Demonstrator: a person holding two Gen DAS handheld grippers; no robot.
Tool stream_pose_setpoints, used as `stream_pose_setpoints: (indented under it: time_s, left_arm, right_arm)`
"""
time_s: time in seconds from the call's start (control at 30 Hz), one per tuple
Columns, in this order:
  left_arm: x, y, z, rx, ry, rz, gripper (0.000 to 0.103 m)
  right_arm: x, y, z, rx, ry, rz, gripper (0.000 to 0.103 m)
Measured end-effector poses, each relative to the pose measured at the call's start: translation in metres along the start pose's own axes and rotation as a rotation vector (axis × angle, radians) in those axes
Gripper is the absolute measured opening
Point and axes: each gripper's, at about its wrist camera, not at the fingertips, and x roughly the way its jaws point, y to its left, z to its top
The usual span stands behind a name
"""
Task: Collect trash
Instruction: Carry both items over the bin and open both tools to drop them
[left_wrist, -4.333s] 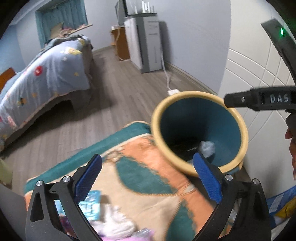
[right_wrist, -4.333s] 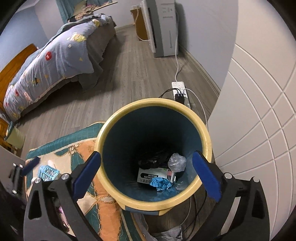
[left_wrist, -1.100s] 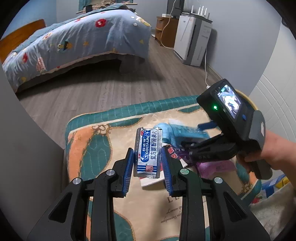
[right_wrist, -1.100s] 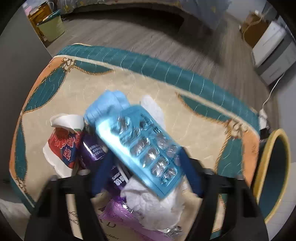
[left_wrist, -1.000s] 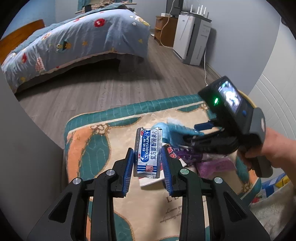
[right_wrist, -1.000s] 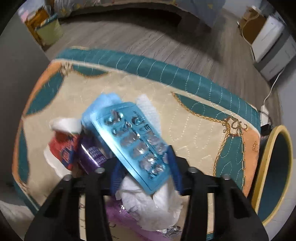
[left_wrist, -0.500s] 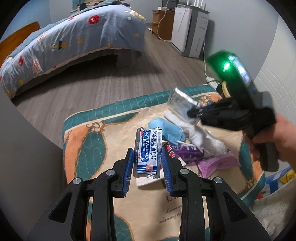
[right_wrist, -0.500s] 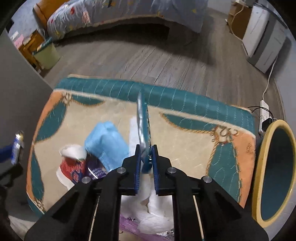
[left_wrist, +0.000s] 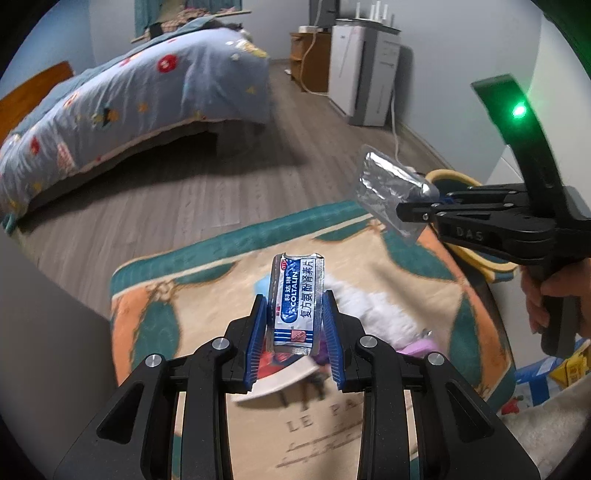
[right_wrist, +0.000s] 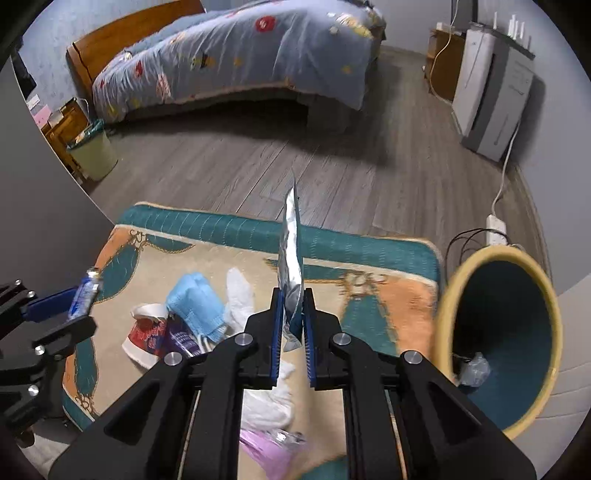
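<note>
The right gripper (right_wrist: 293, 325) has just lifted a foil blister pack (right_wrist: 290, 266) off the rug (right_wrist: 388, 295). A second ago the pack lay flat on the trash pile with the jaws coming in around it. Now the blue pads are clamped on its lower edge and it stands upright on edge, clear of the rug. From the left wrist view the same blister pack (left_wrist: 391, 192) hangs in the air beyond the rug's far edge, near the rim of the bin (left_wrist: 454, 177).

The left gripper (left_wrist: 295, 325) is closed on a blue-and-white Coltalin sachet (left_wrist: 296, 302), as it was a second ago, and holds it upright above the rug.

So each hand now carries one piece of trash. The yellow-rimmed bin (right_wrist: 506, 332) stands just off the rug's right end, its mouth tipped toward the right wrist camera, with a few scraps already at the bottom.

More remains on the rug: a blue face mask (right_wrist: 195, 299), a white tissue (right_wrist: 240, 291), a red-printed paper cup (right_wrist: 144, 332), a purple wrapper (right_wrist: 181, 338) and a pink wrapper (right_wrist: 266, 446). The task looks partway done, and the likely next step is carrying both held pieces over the bin's mouth.
</note>
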Motion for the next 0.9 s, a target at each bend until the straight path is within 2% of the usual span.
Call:
stream_pose_setpoints:
  time_s: [0.4,0.73,0.9]
  left_arm:
    - [0.016,-0.075,0.033,0.075,-0.028,-0.042,0.032]
    - [0.04,-0.13,0.045,0.152,-0.01,-0.076,0.032]
    - [0.046,-0.153,0.045,0.181,-0.01,-0.115,0.032]
  right_arm:
    - [-0.055,-0.077,-0.027,-0.002,-0.069,-0.059,0.01]
    - [-0.072,-0.15,-0.042,0.127,-0.071,-0.1,0.01]
    - [-0.075,-0.19,-0.053,0.215,-0.059,-0.157,0.01]
